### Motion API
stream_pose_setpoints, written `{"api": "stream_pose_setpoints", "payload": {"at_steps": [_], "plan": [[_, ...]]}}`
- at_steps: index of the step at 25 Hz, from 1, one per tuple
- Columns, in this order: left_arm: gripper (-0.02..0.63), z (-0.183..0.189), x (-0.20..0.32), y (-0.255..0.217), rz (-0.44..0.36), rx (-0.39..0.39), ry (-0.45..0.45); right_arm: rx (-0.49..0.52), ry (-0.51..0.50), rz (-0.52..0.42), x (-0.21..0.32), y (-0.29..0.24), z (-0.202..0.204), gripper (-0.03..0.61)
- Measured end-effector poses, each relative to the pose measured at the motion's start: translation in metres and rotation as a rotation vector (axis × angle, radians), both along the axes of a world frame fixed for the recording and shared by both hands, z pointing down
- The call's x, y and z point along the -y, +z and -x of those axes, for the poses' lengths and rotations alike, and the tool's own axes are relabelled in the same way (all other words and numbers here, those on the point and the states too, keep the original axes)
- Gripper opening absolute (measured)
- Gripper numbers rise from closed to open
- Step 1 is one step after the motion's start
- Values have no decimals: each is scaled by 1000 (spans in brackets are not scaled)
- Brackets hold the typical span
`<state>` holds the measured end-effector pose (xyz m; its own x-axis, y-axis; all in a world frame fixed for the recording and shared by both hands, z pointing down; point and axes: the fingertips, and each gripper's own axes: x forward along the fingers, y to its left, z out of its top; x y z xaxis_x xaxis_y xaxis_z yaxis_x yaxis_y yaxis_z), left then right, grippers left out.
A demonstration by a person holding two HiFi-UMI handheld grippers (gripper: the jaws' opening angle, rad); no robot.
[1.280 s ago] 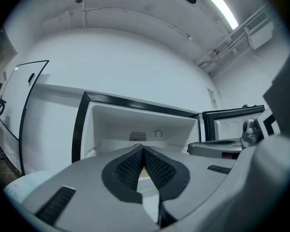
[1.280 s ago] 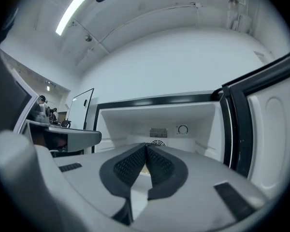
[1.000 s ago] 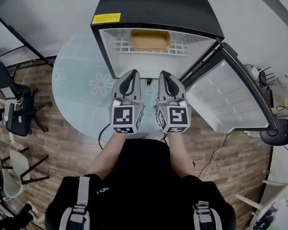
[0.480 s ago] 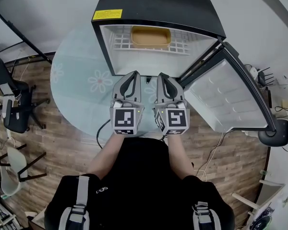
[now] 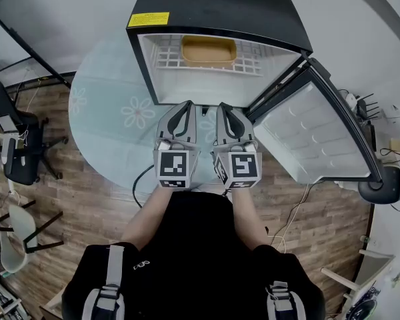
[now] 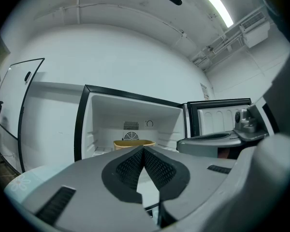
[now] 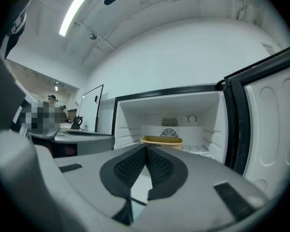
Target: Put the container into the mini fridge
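Note:
The tan container (image 5: 209, 50) rests on the white wire shelf inside the black mini fridge (image 5: 213, 9), whose door (image 5: 318, 135) hangs open to the right. It also shows deep in the fridge as the container (image 6: 133, 143) in the left gripper view and the container (image 7: 161, 140) in the right gripper view. My left gripper (image 5: 187, 104) and right gripper (image 5: 223, 105) hover side by side just in front of the fridge opening. Both are shut with nothing between the pads. The left gripper (image 6: 143, 149) and right gripper (image 7: 146, 148) point level at the fridge.
The fridge stands on a round pale-green table (image 5: 110, 122) with flower prints. Chairs (image 5: 17, 162) stand at the left on the wood floor. A cable (image 5: 139, 182) hangs off the table's near edge. The open door blocks the right side.
Both grippers stay almost where they were, side by side; the right one has edged slightly nearer the left. The container and the door have not moved.

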<state>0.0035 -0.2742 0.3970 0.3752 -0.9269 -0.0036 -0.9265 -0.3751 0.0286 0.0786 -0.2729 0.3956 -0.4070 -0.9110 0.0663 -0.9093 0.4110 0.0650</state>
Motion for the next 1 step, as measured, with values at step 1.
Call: {"api": "stream_pose_setpoints", "payload": {"at_steps": [1], "plan": [[5,-1,0,1,2,1,1,-1,1,1,0,0,0,4]]}}
